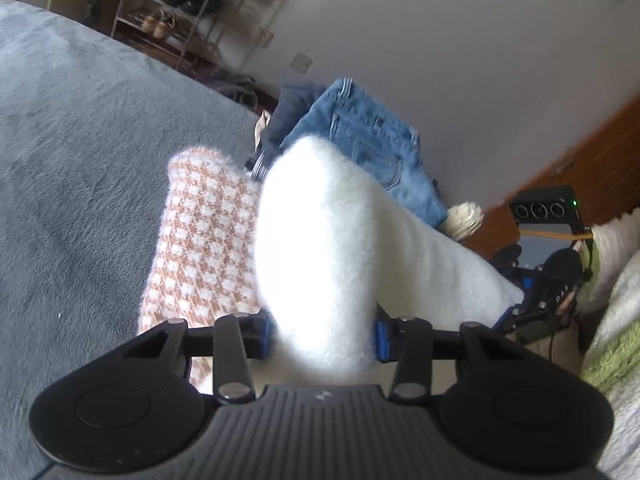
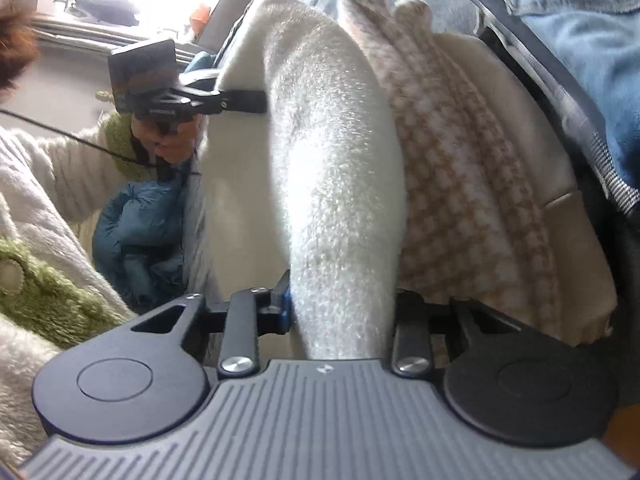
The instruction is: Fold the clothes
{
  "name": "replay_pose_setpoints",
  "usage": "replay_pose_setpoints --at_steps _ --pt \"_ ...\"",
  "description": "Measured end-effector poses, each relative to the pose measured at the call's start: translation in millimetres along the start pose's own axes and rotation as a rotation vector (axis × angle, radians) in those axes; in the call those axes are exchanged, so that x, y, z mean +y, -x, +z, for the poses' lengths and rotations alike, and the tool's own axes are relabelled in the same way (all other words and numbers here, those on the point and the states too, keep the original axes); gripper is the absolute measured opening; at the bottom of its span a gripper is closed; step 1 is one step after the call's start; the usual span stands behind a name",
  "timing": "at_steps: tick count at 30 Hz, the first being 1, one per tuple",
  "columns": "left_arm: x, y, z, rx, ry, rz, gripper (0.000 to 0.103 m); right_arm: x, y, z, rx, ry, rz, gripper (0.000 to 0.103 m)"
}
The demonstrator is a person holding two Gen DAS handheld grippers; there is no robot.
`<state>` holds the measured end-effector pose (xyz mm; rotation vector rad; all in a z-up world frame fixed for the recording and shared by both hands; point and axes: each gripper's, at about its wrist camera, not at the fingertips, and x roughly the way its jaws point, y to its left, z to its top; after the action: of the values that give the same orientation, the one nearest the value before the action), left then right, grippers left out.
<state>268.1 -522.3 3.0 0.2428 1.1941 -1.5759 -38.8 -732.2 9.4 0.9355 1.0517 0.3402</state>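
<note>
While both sets of jaws clamp the fluffy white garment (image 1: pixel 320 240), the left gripper (image 1: pixel 324 332) and right gripper (image 2: pixel 340 304) hold a raised fold of it above the grey bed (image 1: pixel 80 140). Beyond lie its checked part (image 1: pixel 200 232) and, farther off, jeans (image 1: pixel 368 136). Next, I judge, the fold needs laying flat.

No legible text or labels anywhere.
</note>
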Motion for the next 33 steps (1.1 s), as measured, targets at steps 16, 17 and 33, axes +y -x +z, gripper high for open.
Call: replay_pose_setpoints --at_steps 16,17,33 --pt "-53.8 80.6 -67.4 -0.221 0.183 -0.025 0.041 99.8 39.6 -22.5 0.026 0.078 -0.147 0.027" --pt "-58.3 86.1 -71.5 -0.242 0.2 -0.028 0.041 108.1 42.0 -17.0 0.04 0.087 -0.158 0.027" --pt "-146.1 147.4 -145.7 -0.785 0.622 0.176 0.041 218.7 56.9 111.2 0.52 0.568 -0.196 0.027"
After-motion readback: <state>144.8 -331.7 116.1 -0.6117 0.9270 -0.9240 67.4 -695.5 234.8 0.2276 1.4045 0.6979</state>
